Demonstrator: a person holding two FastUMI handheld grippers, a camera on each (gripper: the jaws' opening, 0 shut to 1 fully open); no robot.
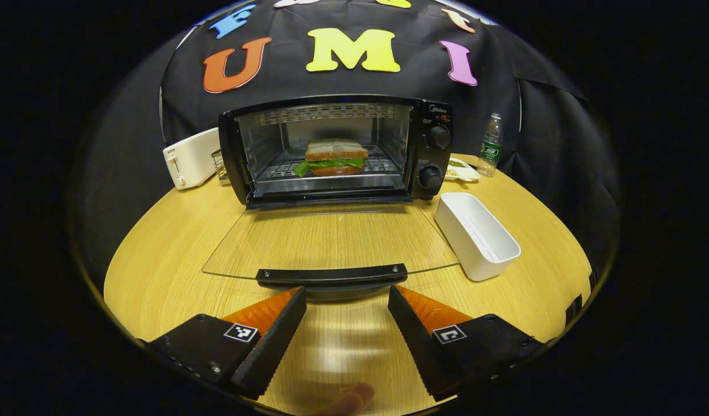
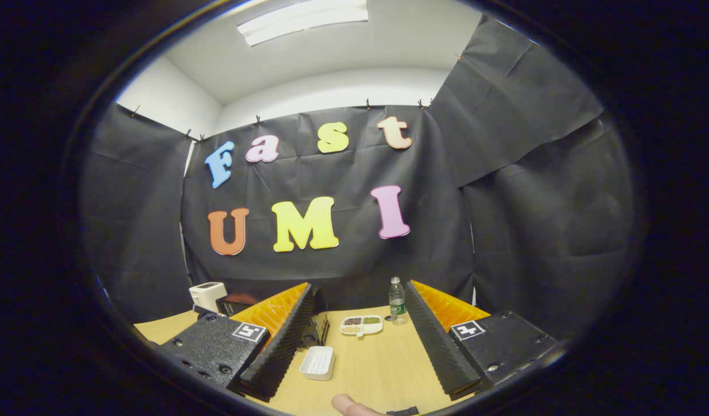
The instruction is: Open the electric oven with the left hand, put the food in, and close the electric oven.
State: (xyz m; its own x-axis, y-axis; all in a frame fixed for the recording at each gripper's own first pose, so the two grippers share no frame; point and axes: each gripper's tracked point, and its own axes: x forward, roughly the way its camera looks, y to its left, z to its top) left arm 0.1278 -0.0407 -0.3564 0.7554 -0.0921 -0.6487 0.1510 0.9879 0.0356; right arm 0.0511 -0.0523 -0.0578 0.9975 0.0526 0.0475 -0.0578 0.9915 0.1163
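A black electric oven (image 1: 337, 147) stands at the back of the round wooden table (image 1: 158, 260). Its glass door (image 1: 331, 240) lies folded down flat, with the dark handle (image 1: 331, 275) at the near edge. A sandwich (image 1: 336, 157) with green leaves rests on the rack inside. My left gripper (image 1: 347, 293) is open just in front of the handle, its jaws wide apart and holding nothing. In the right gripper view, my right gripper (image 2: 360, 289) is open and empty, raised and facing the back wall.
A white rectangular tray (image 1: 475, 234) lies right of the door. A small divided dish (image 1: 461, 169) and a water bottle (image 1: 491, 144) stand beside the oven, a white toaster (image 1: 191, 157) to its left. The tray (image 2: 318, 362), dish (image 2: 361, 325) and bottle (image 2: 396, 300) lie below my right gripper.
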